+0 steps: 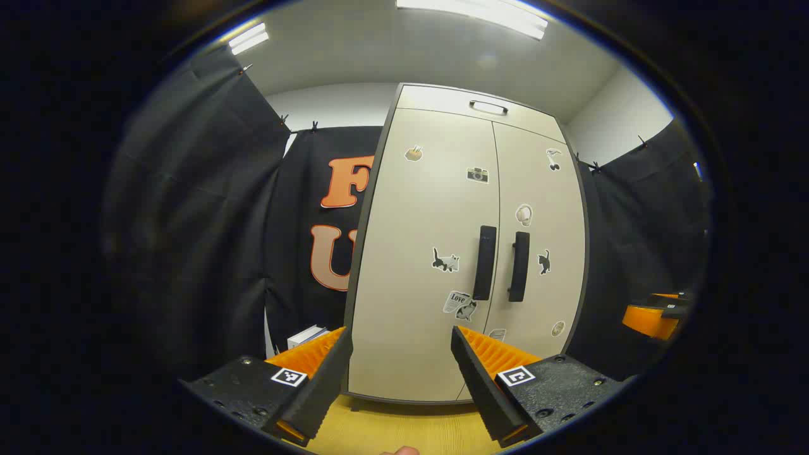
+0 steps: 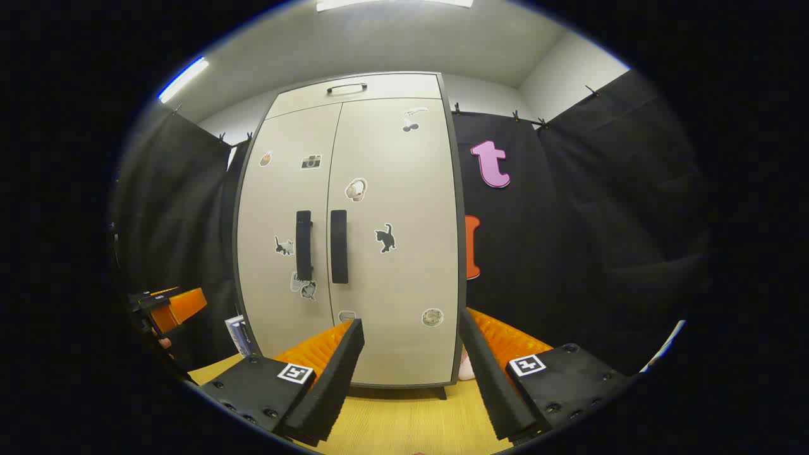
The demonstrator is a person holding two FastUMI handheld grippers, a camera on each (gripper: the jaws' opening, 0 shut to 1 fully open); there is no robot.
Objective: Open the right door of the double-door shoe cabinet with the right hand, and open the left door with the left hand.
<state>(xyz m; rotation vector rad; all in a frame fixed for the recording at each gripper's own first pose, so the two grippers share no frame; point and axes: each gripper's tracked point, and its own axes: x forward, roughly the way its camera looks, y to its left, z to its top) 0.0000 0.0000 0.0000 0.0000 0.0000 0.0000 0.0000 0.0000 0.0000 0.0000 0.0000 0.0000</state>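
Cream-coloured and shut, the shoe cabinet (image 2: 347, 240) stands upright on the far side of the wooden tabletop (image 2: 404, 423), backed by the black cloth wall. From where I sit, both doors look flush with each other. The left door (image 1: 423, 253) and the right door (image 1: 537, 246) meet at a thin vertical seam, and on either side of it sits a dark vertical bar: the left handle (image 1: 485, 262) and the right handle (image 1: 519, 266), close together but apart. Small stickers are scattered over both doors, among them a cat sticker (image 2: 385, 237) on the right door. Above the doors is a narrow top panel with a slim handle (image 2: 346, 88).

My left gripper (image 1: 401, 373) hangs near me, well apart from the cabinet, its jaws spread wide with nothing between them. My right gripper (image 2: 411, 373) is likewise back from the cabinet, jaws wide apart and holding nothing. In the right gripper view the left gripper appears again at the far left edge. A small box (image 2: 237, 335) stands on the tabletop just left of the cabinet's base.
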